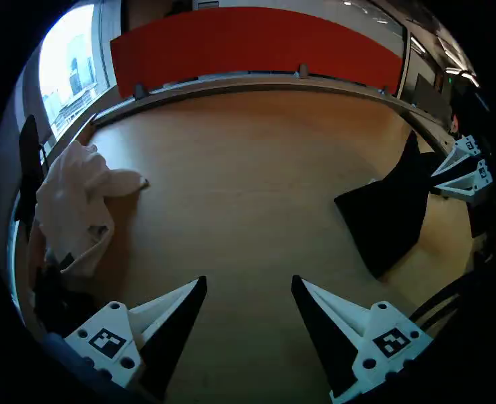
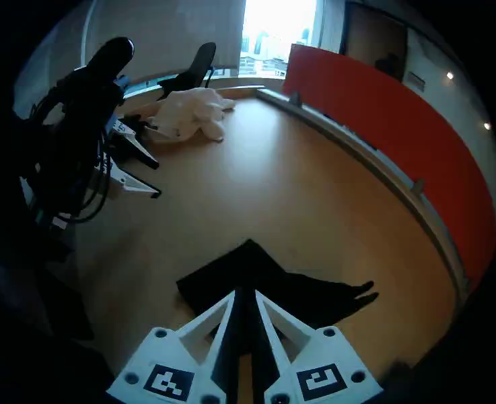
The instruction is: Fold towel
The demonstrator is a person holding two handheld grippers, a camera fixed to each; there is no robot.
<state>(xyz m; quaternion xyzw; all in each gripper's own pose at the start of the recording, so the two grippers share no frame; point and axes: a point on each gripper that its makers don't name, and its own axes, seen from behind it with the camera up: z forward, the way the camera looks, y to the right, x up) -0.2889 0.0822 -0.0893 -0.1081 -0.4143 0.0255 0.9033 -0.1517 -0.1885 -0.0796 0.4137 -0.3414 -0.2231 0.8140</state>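
Surface: a pale wooden table (image 1: 248, 155) is stretching wide under both tools.
Count of tongs: two are showing, one in each of the person's hands.
Left gripper (image 1: 248, 279): its fingers are standing wide apart, released, with bare wood showing between them and nothing in their grasp.
Right gripper (image 2: 245, 294): its fingers are pressing close together, clenched on the near edge of the black towel (image 2: 301, 289).
Right gripper seen from the left gripper view: it is sitting at the far right, and the cloth is rising in a peak toward its tips.
Count of towels: one black towel is lying on the table, partly flat and partly lifted.
Towel against the tongs: it is sitting right at the right gripper's tips and spreading out ahead of them; it is lying well apart from the left gripper, off to that gripper's right.
Other cloth: one crumpled white heap (image 1: 73, 195) is lying near the table's window end, well away from the towel.
Backdrop: one red partition (image 1: 261, 47) is running along the far edge of the table, one bright window (image 2: 274, 34) is glowing, and one dark office chair (image 2: 197, 64) is standing behind the heap.
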